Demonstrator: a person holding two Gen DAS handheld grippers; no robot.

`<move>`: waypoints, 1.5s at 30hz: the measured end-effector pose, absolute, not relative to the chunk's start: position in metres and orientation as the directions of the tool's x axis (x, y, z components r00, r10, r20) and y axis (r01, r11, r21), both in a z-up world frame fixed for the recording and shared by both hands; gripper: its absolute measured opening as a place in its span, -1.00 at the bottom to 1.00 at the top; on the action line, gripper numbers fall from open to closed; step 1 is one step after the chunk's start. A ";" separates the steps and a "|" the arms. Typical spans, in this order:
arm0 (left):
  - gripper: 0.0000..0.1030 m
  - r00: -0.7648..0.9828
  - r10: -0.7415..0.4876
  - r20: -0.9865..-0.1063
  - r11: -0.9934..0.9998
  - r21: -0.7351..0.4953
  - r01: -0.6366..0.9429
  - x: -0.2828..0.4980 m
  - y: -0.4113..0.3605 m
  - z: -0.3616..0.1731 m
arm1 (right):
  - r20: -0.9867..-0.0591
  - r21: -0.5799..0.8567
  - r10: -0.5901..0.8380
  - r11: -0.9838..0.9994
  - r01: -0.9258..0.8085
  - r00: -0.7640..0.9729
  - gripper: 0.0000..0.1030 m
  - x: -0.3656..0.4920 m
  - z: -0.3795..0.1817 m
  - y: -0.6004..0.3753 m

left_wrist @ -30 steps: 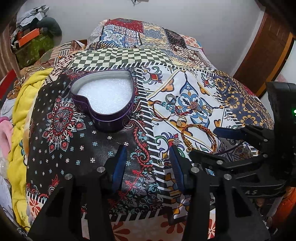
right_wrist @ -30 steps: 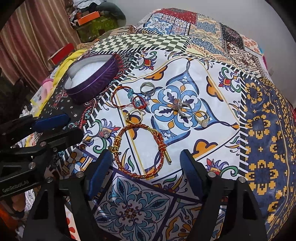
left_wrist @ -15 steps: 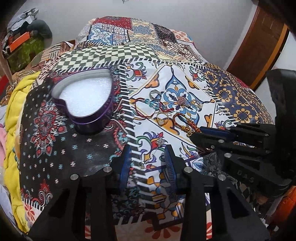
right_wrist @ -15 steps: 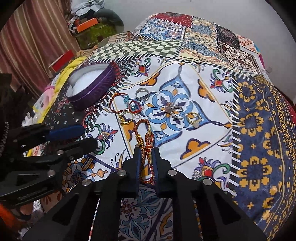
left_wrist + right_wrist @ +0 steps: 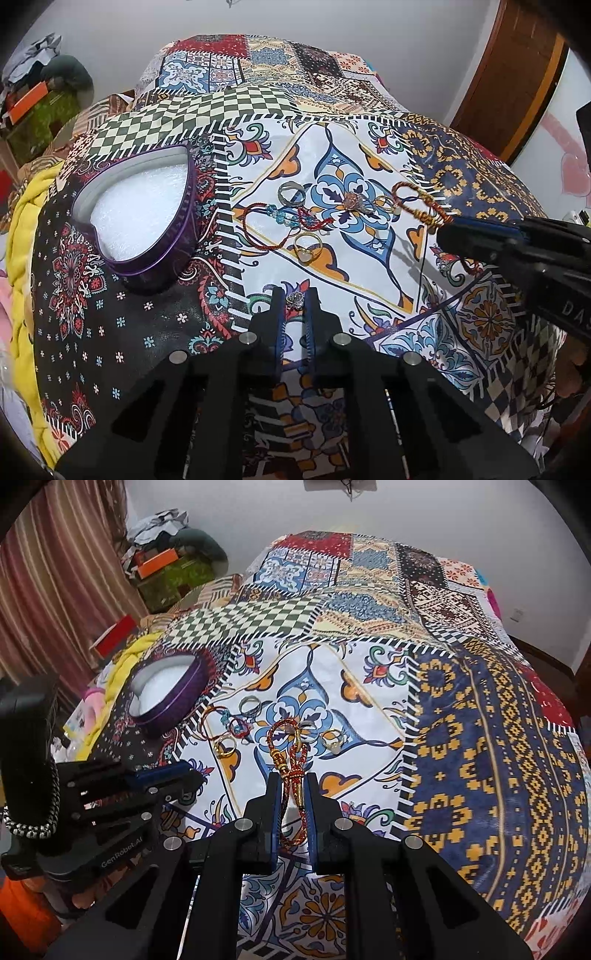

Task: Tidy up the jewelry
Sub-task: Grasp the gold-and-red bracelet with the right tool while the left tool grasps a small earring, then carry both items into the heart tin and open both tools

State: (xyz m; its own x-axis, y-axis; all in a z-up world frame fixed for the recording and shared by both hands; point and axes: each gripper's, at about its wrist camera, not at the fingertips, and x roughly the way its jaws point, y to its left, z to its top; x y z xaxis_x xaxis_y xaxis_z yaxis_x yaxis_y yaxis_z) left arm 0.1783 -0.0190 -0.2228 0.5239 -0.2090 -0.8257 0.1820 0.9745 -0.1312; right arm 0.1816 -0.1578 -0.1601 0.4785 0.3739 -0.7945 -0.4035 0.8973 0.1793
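1. Right wrist view: our right gripper (image 5: 293, 786) has its jaws clamped on a red-and-gold braided bracelet (image 5: 290, 753), folded into a narrow loop and lifted off the quilt (image 5: 480, 738); its gold clasp hangs between the fingers
2. Left wrist view: our left gripper (image 5: 295, 304) has its jaws nearly together around a small silver ring (image 5: 295, 298); we cannot tell whether they touch it
3. On the white panel lie a thin red cord bracelet (image 5: 280, 225) with blue beads, a silver band (image 5: 291, 194), a gold ring (image 5: 308, 248) with a pale stone, and an ornate ring (image 5: 352, 202) at the blue motif
4. An open purple heart tin (image 5: 147, 218) lined with white foam sits to the left on the dark panel, well apart from the held bracelet
5. Yellow fabric (image 5: 26, 221) bunches beyond the quilt's left edge, near the tin
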 end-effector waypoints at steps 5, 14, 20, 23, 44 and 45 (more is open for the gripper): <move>-0.83 0.537 -0.216 -0.815 0.974 -0.143 0.176 0.172 -0.017 -0.213 | -0.779 0.181 0.378 0.900 -0.397 0.500 -0.79 0.179 -0.149 -0.162; -0.83 0.635 -0.203 -0.746 0.979 -0.134 0.155 0.151 -0.002 -0.167 | -0.729 0.179 0.400 0.895 -0.410 0.555 -0.79 0.171 -0.118 -0.154; -0.83 0.705 -0.180 -0.686 0.984 -0.121 0.133 0.137 0.013 -0.135 | -0.686 0.162 0.419 0.885 -0.437 0.594 -0.79 0.166 -0.095 -0.138; -0.83 0.739 -0.163 -0.654 0.987 -0.113 0.118 0.132 0.023 -0.120 | -0.670 0.153 0.427 0.880 -0.450 0.607 -0.79 0.164 -0.086 -0.130; -0.83 0.841 -0.035 -0.540 0.994 -0.102 -0.024 0.140 0.094 -0.086 | -0.639 0.145 0.514 0.811 -0.566 0.572 -0.79 0.190 -0.076 -0.052; -0.83 0.841 -0.033 -0.540 0.994 -0.103 -0.027 0.142 0.097 -0.087 | -0.644 0.146 0.516 0.808 -0.571 0.565 -0.79 0.193 -0.078 -0.048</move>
State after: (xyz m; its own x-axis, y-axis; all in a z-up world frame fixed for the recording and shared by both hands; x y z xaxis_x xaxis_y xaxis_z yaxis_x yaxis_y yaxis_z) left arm 0.1422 0.0966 -0.0868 0.8412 -0.0327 -0.5397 -0.0272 0.9943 -0.1027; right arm 0.1934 -0.0481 -0.0782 0.5650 0.5163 -0.6436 -0.5715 0.8075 0.1462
